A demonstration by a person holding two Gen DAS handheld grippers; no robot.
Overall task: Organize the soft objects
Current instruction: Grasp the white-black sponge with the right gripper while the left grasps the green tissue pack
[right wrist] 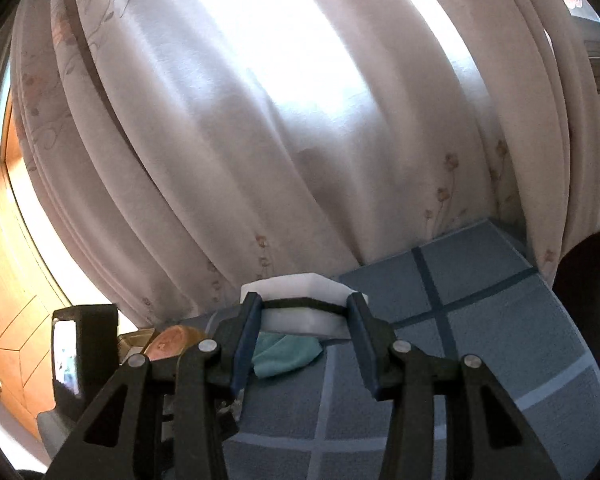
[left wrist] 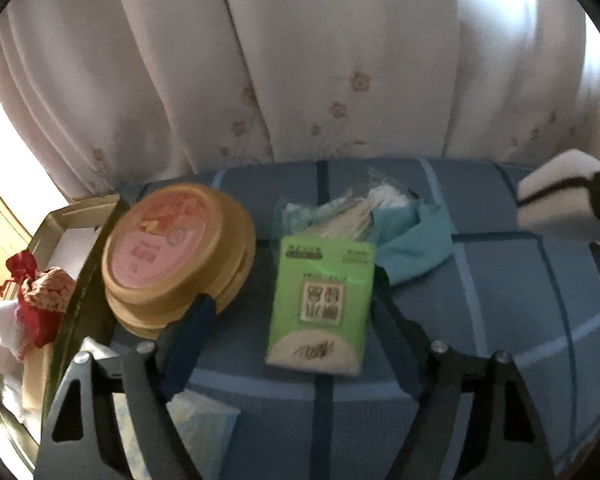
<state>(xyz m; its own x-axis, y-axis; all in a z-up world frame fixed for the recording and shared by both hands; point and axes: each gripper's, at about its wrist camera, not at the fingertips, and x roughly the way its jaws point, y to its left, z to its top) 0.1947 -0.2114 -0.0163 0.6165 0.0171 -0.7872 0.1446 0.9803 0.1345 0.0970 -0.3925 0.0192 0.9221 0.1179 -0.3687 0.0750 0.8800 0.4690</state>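
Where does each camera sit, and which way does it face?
Left wrist: on the left tongs, looking down at the green tissue pack on the blue checked cloth; only its own open fingers show.
Right wrist: on the right tongs, facing the curtain; its fingers clamp a white sponge.
Shared: sponge, teal cloth, round gold tin, curtain.

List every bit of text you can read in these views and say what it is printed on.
Nothing can be read for certain.
Green tissue pack: large printed characters and smaller lines, too blurred to read.
Round gold tin: pink lid label with print, too blurred to read.
White sponge: no text.
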